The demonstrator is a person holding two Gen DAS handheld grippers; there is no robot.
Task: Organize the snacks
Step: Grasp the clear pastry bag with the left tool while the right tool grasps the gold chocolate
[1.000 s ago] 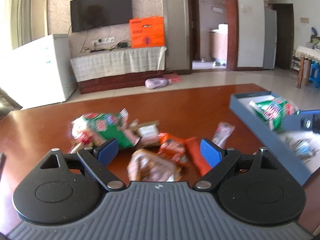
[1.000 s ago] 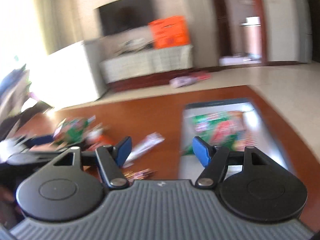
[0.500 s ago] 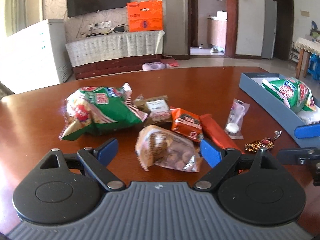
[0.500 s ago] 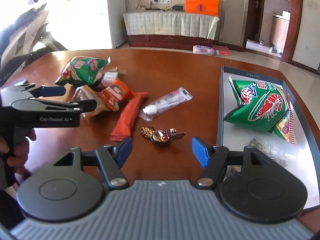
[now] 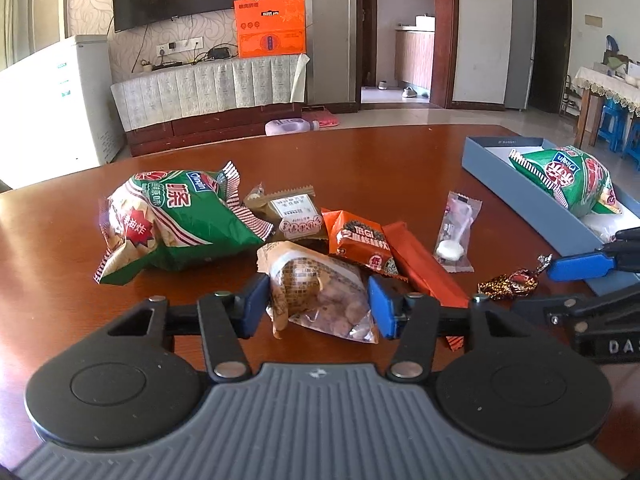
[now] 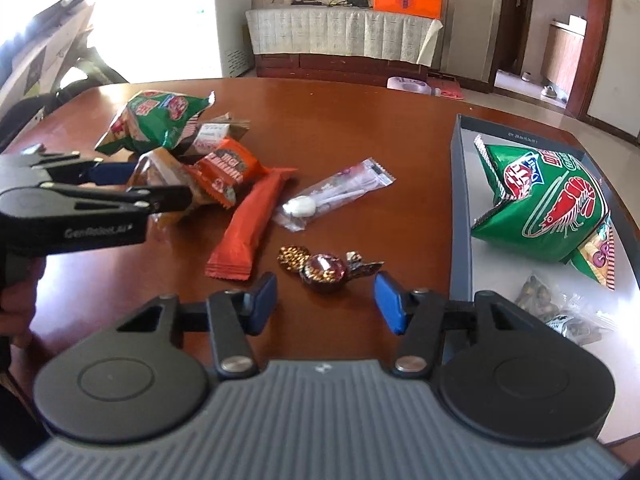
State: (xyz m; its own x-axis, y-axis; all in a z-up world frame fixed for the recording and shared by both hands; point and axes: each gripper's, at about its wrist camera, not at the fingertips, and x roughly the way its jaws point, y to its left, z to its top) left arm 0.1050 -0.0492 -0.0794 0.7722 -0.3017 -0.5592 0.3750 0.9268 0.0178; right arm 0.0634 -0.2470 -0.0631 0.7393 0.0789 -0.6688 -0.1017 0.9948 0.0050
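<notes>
On the brown table (image 5: pixel 400 160), the left gripper (image 5: pixel 316 304) had just been closing its jaws around a clear bag of brown snacks (image 5: pixel 320 292), both pads touching its sides. The right gripper (image 6: pixel 326 300), also closing, stood with jaws still apart on either side of a foil-wrapped candy (image 6: pixel 324 268), not yet touching. A green chip bag (image 6: pixel 548 208) lay in the blue tray (image 6: pixel 458 200) beside them.

Right gripper (image 6: pixel 325 300) closing, seemingly around foil candy (image 6: pixel 325 267)
</notes>
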